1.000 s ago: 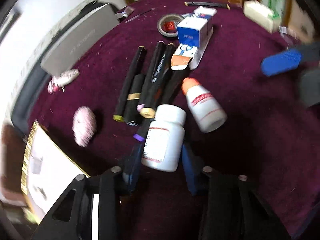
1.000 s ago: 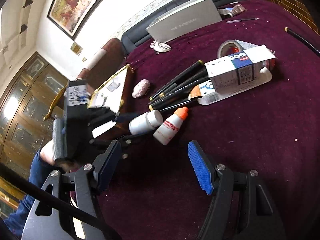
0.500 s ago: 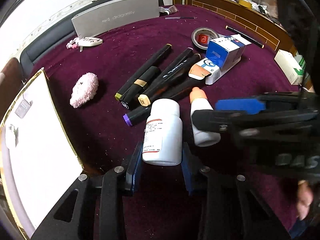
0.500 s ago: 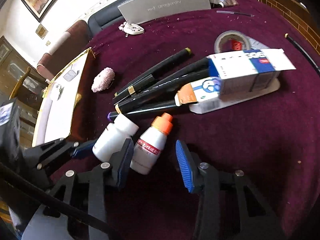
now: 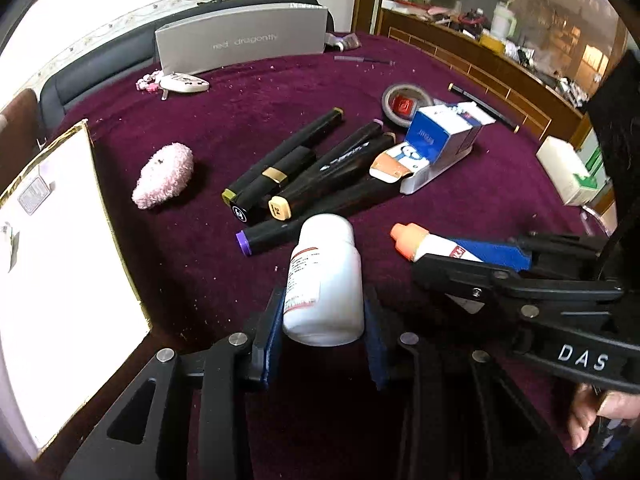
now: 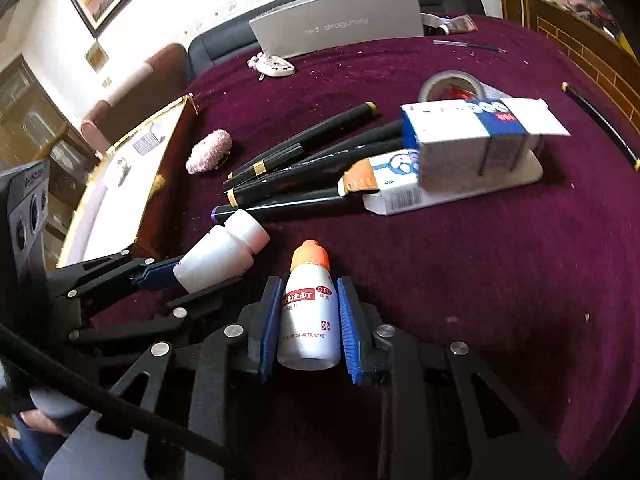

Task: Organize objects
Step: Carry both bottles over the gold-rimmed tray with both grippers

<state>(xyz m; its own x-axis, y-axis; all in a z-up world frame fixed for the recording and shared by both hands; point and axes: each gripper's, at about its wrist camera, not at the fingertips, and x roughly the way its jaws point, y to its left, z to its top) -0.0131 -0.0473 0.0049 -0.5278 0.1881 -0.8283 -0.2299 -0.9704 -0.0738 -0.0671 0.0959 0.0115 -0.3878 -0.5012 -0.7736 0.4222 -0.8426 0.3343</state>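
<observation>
Item 1: white pill bottle (image 5: 325,280), lying clamped between the pads of the left gripper (image 5: 325,312), cap pointing toward the black markers (image 5: 320,172).

Item 2: orange-capped bottle (image 6: 307,304), sitting between the blue pads of the right gripper (image 6: 308,320), whose jaws are closing on it over the maroon tablecloth (image 6: 480,280).

2 cartons (image 6: 460,160) are lying beyond.

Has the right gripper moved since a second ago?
Yes. The right gripper came in toward the markers and now straddles the orange-capped bottle, its jaws closing on it.
</observation>
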